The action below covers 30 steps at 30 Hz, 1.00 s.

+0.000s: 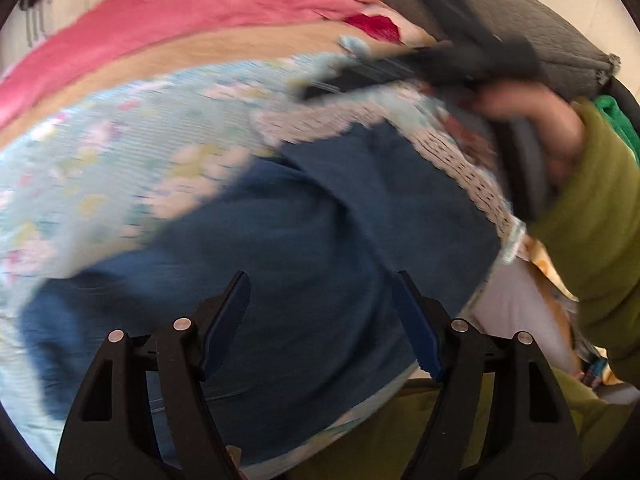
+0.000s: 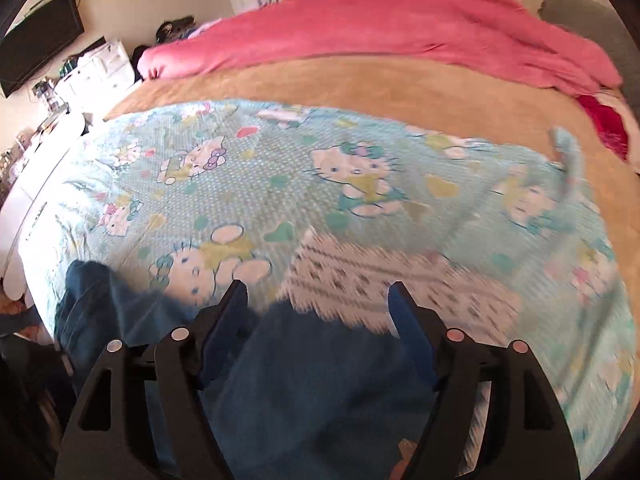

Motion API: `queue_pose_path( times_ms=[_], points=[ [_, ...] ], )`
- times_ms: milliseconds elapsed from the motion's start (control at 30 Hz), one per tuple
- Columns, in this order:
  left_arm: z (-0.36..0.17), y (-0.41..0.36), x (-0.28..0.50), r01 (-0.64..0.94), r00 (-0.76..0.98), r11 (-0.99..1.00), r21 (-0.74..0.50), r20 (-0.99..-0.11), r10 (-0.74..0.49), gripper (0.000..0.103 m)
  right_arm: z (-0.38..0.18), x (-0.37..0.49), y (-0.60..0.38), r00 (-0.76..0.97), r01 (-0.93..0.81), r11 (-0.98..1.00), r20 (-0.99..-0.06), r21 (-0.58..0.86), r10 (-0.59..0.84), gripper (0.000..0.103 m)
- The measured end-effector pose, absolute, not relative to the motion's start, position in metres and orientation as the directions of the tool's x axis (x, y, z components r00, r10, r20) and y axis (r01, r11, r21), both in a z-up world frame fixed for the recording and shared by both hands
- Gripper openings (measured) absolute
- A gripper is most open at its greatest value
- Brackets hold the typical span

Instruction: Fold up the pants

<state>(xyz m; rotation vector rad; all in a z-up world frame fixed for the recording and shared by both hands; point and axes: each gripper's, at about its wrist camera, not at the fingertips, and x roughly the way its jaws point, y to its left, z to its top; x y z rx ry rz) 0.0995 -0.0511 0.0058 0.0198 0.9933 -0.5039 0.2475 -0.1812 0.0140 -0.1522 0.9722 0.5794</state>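
Writing: none readable; the sheet [image 2: 280, 184] shows cartoon cats and hearts
Pants: dark blue pants [image 2: 320, 392] lie on the bed's sheet, near its front edge, beside a lace trim [image 2: 384, 280]
Left hand-held gripper [image 1: 322, 316]: jaws wide, holding nothing, over the pants
Right hand-held gripper [image 2: 318, 320]: jaws wide, holding nothing, over the pants
Bedding: pink blanket [image 2: 380, 28] lies farther back on the bed

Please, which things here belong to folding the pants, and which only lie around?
For the job:
- dark blue cloth pants
- left gripper, open
- right gripper, open

Lying about:
- pink fleece blanket
- light blue cartoon-cat bedsheet
- tan bedcover
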Motion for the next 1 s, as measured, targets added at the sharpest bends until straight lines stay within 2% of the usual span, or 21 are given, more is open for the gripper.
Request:
queue_pose_path(
  times_ms=[200, 300, 333, 367, 433, 467, 767, 833, 933, 1000],
  points=[
    [-0.025, -0.075, 0.111, 0.407, 0.384, 0.874, -0.264, -0.819, -0.426, 0.065, -0.021, 0.282, -0.132, 0.354, -0.561, 0.822, -0.870, 0.097, 0.344, 0.072],
    [-0.032, -0.084, 0.109, 0.420, 0.396, 0.880, -0.223, -0.827, -0.399, 0.065, -0.040, 0.289, -0.122, 0.350, -0.557, 0.827, -0.884, 0.068, 0.309, 0.071],
    [-0.032, -0.086, 0.109, 0.425, 0.400, 0.880, -0.211, -0.828, -0.392, 0.065, -0.044, 0.290, -0.123, 0.366, -0.553, 0.831, -0.881, 0.053, 0.300, 0.055],
    [-0.032, -0.088, 0.108, 0.431, 0.403, 0.880, -0.200, -0.830, -0.386, 0.060, -0.046, 0.290, -0.124, 0.384, -0.550, 0.835, -0.877, 0.033, 0.288, 0.032],
    [-0.032, -0.089, 0.108, 0.432, 0.406, 0.881, -0.190, -0.832, -0.379, 0.056, -0.044, 0.292, -0.134, 0.402, -0.541, 0.840, -0.863, 0.047, 0.307, 0.014],
    [-0.033, -0.090, 0.108, 0.432, 0.406, 0.881, -0.193, -0.831, -0.381, 0.055, -0.041, 0.294, -0.146, 0.396, -0.515, 0.851, -0.852, 0.103, 0.343, 0.009],
    [-0.031, -0.081, 0.113, 0.419, 0.411, 0.881, -0.219, -0.819, -0.399, 0.054, 0.000, 0.272, -0.239, 0.531, -0.386, 0.910, -0.771, 0.150, 0.352, 0.009],
    [-0.031, -0.080, 0.112, 0.417, 0.420, 0.886, -0.204, -0.821, -0.386, 0.048, 0.006, 0.263, -0.259, 0.550, -0.358, 0.920, -0.761, 0.159, 0.346, 0.009],
    [-0.031, -0.076, 0.112, 0.411, 0.432, 0.892, -0.187, -0.822, -0.372, 0.032, 0.013, 0.244, -0.295, 0.574, -0.311, 0.935, -0.751, 0.168, 0.326, 0.009],
    [-0.030, -0.074, 0.112, 0.411, 0.431, 0.892, -0.188, -0.822, -0.372, 0.015, 0.013, 0.234, -0.314, 0.579, -0.286, 0.941, -0.749, 0.184, 0.322, 0.009]
  ],
)
